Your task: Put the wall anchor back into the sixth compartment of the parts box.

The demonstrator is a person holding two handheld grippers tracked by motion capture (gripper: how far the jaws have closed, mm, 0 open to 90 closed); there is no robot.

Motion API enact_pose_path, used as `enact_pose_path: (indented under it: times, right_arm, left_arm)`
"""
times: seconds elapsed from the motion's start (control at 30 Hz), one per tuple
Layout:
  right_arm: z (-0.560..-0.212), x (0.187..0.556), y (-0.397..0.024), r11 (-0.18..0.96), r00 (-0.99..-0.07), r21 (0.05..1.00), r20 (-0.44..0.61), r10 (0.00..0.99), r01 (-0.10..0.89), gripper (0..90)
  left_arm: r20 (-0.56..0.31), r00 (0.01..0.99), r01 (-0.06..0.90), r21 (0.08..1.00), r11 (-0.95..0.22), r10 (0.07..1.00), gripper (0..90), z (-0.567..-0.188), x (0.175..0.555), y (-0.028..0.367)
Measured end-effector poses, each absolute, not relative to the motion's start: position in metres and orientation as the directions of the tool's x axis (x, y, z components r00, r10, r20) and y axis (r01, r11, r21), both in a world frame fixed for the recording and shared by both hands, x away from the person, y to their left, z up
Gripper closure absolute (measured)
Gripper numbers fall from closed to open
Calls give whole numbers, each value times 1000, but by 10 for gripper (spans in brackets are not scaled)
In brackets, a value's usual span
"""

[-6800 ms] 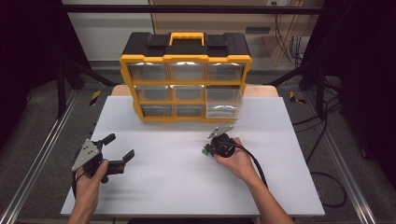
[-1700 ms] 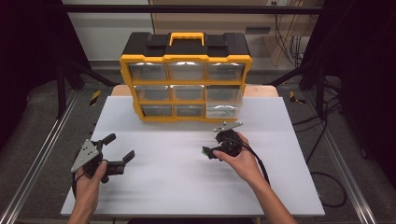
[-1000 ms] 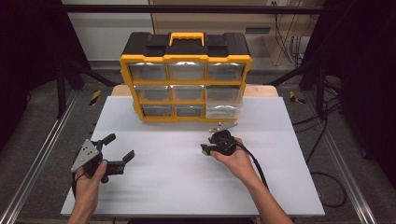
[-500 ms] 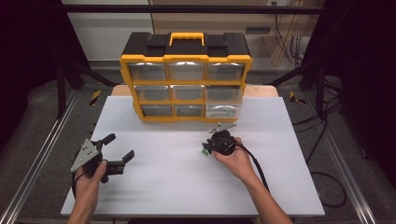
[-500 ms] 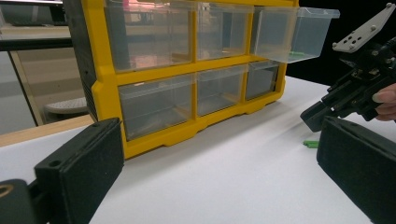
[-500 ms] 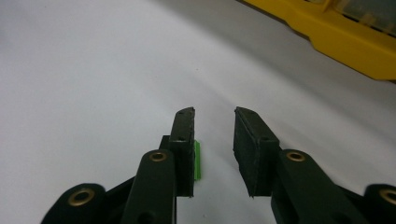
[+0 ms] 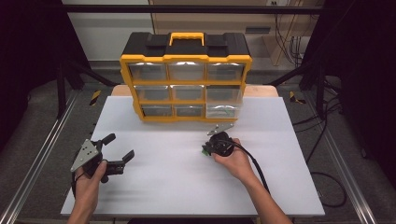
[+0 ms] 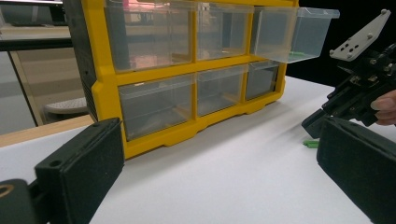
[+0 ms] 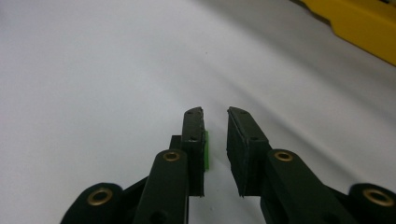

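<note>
A small green piece point(image 7: 204, 151) lies on the white table point(image 7: 187, 186) in front of the organizer. My right gripper point(image 7: 208, 148) points down at it. In the right gripper view the green piece point(image 9: 206, 149) sits against the inner face of the left jaw, and a gap shows between it and the other jaw. The right gripper point(image 9: 215, 113) has just been closing, with the piece between its jaws. My left gripper point(image 7: 119, 145) rests at the front left with its jaws wide open and nothing between them.
A yellow and black organizer point(image 7: 187, 86) with clear drawers stands at the back of the table. Its lower right drawer point(image 7: 224, 105) is pulled out and holds green bits. A cable point(image 7: 254, 168) trails from the right gripper along the forearm.
The right hand came back slightly left from where it was earlier and has held still over the last second. The left hand has not moved.
</note>
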State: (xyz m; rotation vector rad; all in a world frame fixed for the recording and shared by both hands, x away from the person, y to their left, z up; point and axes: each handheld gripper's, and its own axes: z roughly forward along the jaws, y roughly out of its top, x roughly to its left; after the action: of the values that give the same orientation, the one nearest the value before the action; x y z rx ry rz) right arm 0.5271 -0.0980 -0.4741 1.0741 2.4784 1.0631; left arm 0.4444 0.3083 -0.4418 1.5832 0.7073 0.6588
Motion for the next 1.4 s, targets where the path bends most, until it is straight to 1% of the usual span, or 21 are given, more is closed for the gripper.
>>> enact_pose_path:
  times: [0.5, 0.67, 0.73, 0.87, 1.1, 1.13, 1.4]
  right_arm:
    - [-480, 528, -95, 507, -714, 680, 34, 700, 530, 802]
    - [-482, 529, -95, 507, -710, 671, 41, 703, 541, 820]
    - [-482, 529, -95, 506, -711, 673, 42, 702, 540, 842]
    - [-482, 529, -97, 501, -712, 677, 50, 700, 539, 846]
    - [-470, 521, -107, 457, -709, 736, 44, 704, 499, 845]
    - [-465, 518, -113, 432, -702, 761, 43, 711, 483, 846]
    - [-456, 504, -142, 373, -667, 813, 26, 744, 447, 846]
  left_arm:
    - [22, 653, 76, 993, -95, 757, 10, -442, 444, 308]
    - [22, 653, 76, 993, -95, 757, 10, -442, 444, 308]
    - [22, 652, 77, 992, -95, 758, 10, -442, 444, 308]
    - [21, 652, 77, 993, -94, 758, 10, -442, 444, 309]
    - [15, 646, 78, 993, -86, 763, 10, -442, 444, 310]
    - [15, 646, 79, 993, -86, 763, 10, -442, 444, 310]
    - [15, 644, 82, 993, -89, 765, 10, -442, 444, 311]
